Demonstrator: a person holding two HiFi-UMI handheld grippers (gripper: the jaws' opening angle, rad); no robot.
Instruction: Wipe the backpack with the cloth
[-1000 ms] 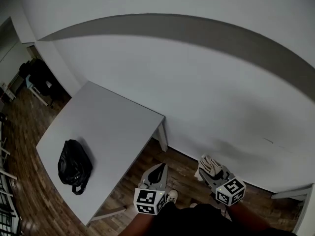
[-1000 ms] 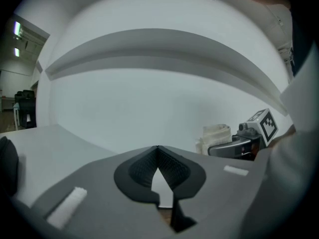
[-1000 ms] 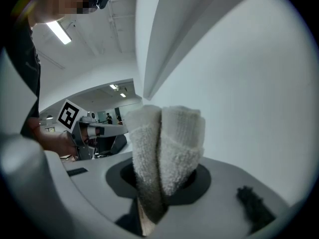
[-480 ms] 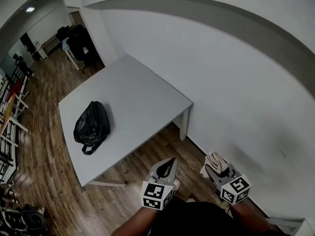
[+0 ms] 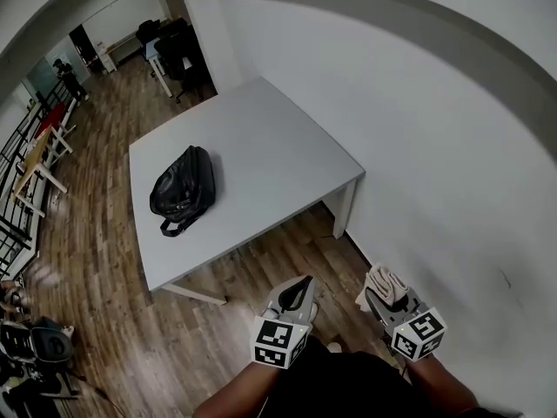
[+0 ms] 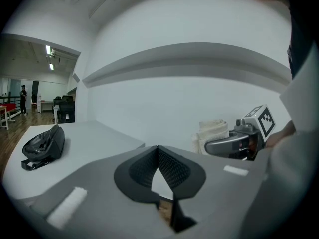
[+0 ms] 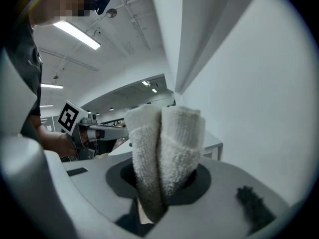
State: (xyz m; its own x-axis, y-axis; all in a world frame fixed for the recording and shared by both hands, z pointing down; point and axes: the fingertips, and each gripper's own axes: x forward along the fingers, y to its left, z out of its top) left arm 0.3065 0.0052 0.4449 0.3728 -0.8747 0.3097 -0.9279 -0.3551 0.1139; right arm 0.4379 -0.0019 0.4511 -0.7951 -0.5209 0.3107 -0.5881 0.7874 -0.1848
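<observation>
Head view: grey worktop (image 5: 261, 146) stands with one long edge beside the white wall (image 5: 435, 146), on a wood-plank floor (image 5: 209, 320).

Black backpack (image 5: 183, 190) lies flat on the worktop, towards its left edge and well away from the wall. A strap loop points at the near edge. Nothing touches it.

Both grippers are held low and close to the body, over the floor. They are short of the worktop's near corner and well apart from the backpack.

Left gripper (image 5: 303, 284): its own view shows the ribbed black pads (image 6: 169, 169) meeting at the tips, jaws together, with nothing between them. The same view shows the backpack far off to the left on the worktop.

Right gripper (image 5: 379, 303): jaws are clamped on a folded off-white cloth (image 7: 164, 143). Two thick terry folds stand upright out of the jaws, pressed side by side. In the head view the cloth sticks out ahead of the gripper, close to the wall. The left gripper view shows the right gripper alongside, at about the same height.

Background: dark office chairs (image 5: 174, 42) stand beyond the far end of the worktop, with a person (image 5: 65, 66) farther off. Dark items at the lower left edge of the head view are possibly bags; the view is too distorted to tell.
</observation>
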